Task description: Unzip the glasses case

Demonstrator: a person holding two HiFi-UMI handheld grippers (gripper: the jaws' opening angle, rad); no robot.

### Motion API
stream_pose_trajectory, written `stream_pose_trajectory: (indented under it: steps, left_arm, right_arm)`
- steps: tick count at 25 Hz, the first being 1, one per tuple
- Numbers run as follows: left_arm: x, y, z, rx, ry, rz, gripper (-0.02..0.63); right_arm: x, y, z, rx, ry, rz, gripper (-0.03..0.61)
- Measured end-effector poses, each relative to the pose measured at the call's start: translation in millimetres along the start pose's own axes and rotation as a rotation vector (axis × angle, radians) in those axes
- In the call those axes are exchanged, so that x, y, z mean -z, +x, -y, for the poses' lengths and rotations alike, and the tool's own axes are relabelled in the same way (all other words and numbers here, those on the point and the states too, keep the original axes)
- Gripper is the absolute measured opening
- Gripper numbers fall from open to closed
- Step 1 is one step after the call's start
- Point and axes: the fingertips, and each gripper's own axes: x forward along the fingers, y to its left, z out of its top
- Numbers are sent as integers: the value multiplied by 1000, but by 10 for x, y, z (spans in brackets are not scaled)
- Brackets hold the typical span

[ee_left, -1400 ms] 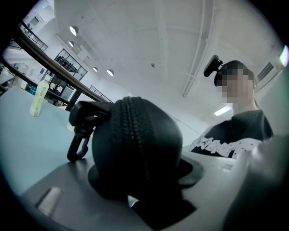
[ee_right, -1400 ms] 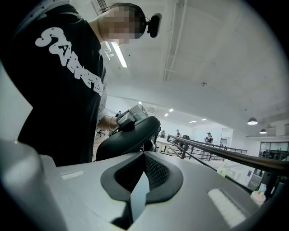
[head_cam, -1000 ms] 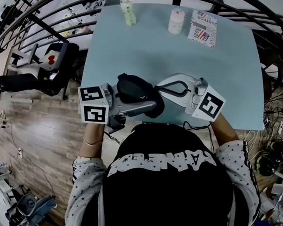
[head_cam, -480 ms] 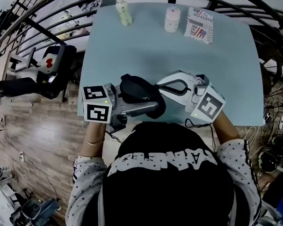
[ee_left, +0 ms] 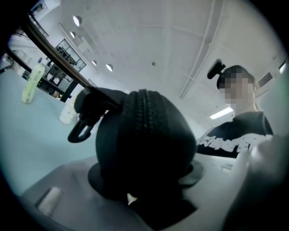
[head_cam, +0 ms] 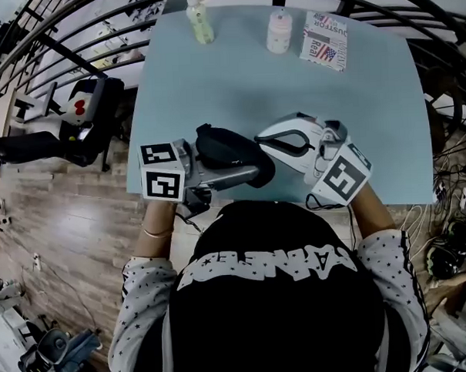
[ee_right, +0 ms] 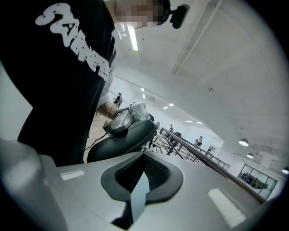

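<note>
The black glasses case [head_cam: 230,149] is held up over the near edge of the pale blue table [head_cam: 236,81]. My left gripper [head_cam: 246,173] is shut on it. In the left gripper view the case [ee_left: 144,140] fills the space between the jaws, its zipper line running up the middle. A black loop [ee_left: 80,130] hangs from the case's far end. That loop [head_cam: 285,146] lies over my white right gripper [head_cam: 265,141], which points at the case's right end. In the right gripper view the jaws are shut, with nothing visible between the pads, and the case [ee_right: 124,137] sits just past them.
At the table's far edge stand a pale green bottle [head_cam: 199,21], a white bottle [head_cam: 279,30] and a printed box [head_cam: 324,40]. Black railings curve behind the table. The table's near edge [head_cam: 396,205] is close to the person's body.
My right gripper has rolled slightly, its marker cube tilting a little. The case and my left gripper have kept their place.
</note>
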Motion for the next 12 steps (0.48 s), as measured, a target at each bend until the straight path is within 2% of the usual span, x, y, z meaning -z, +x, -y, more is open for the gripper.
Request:
stream_pose_trajectory:
  steps: [3, 8, 12]
  left_arm:
    - [16, 16, -50, -38, 0, 14, 0]
    - [-136, -18, -64, -43, -36, 111, 0]
    - [-131, -16, -90, -70, -50, 105, 0]
  right_arm:
    - [39, -5, -8, 4, -63, -53, 3]
    - [29, -7, -65, -10, -75, -57, 3]
    - [-2, -16, -83, -7, -66, -43, 3]
